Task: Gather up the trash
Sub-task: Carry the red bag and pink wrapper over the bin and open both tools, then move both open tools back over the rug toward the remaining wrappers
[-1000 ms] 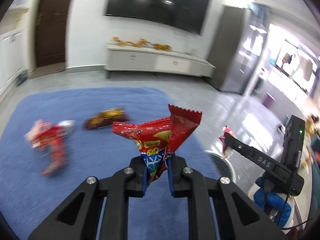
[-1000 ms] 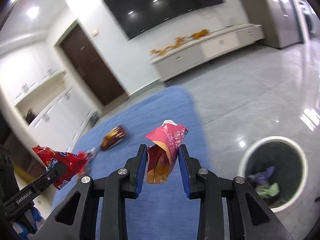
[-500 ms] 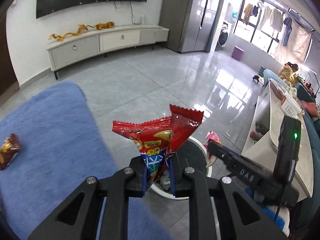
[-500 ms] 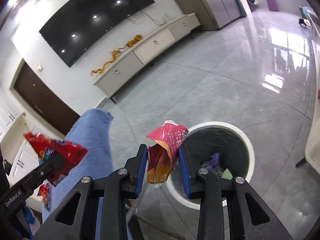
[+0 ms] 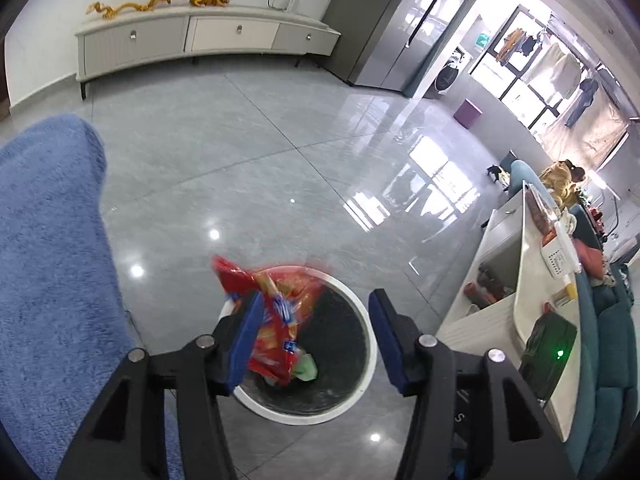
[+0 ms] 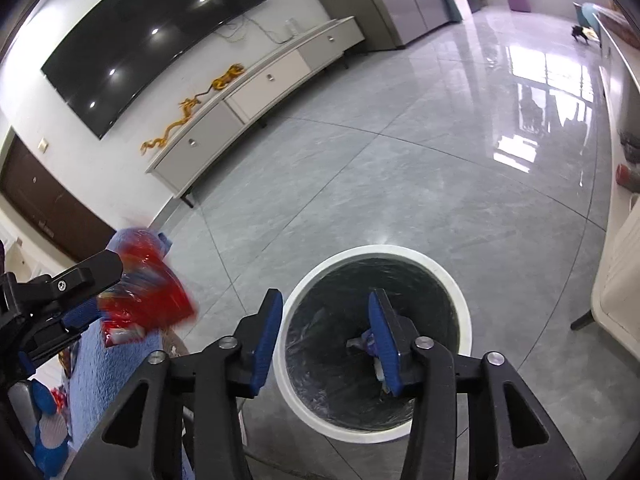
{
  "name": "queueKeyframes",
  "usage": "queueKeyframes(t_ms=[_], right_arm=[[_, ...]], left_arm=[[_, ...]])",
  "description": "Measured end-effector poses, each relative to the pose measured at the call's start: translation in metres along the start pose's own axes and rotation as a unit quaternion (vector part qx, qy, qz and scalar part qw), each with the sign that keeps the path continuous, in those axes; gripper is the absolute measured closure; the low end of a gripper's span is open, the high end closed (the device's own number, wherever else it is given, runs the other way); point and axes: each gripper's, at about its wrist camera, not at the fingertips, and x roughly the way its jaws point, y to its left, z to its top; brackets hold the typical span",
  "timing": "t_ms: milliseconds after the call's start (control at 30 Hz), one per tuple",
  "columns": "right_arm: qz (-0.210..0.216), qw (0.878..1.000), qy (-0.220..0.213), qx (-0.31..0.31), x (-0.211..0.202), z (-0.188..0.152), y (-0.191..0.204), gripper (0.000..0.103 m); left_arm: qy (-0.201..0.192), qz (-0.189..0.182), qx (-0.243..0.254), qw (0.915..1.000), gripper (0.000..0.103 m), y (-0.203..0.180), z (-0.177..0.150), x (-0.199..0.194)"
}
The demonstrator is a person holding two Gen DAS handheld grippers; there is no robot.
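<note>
A round white-rimmed trash bin (image 5: 370, 344) with a black liner stands on the grey tile floor; it also shows in the right wrist view (image 6: 464, 308). My left gripper (image 5: 316, 340) is open above the bin. The red snack bag (image 5: 272, 320) is blurred, falling beside its left finger over the bin mouth; it also shows in the right wrist view (image 6: 148, 296). My right gripper (image 6: 324, 340) is open and empty above the bin. Trash lies at the bin's bottom (image 6: 370, 344).
A blue rug (image 5: 48, 260) lies left of the bin. A white table (image 5: 532, 300) with clutter stands to the right. A long white TV cabinet (image 5: 200, 40) lines the far wall under a TV (image 6: 152, 40).
Both grippers have opened over the bin. The pink bag has left my right gripper and the red bag is dropping from my left. Both views have tilted down over the bin.
</note>
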Motion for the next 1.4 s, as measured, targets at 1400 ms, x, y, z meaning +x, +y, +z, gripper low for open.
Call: queueKeyframes(t_ms=[1400], right_arm=[[0.038, 0.987, -0.083, -0.133, -0.105, -0.014, 0.136, 0.048]], left_arm=[[-0.172, 0.158, 0.015, 0.9722, 0.050, 0.075, -0.075, -0.186]])
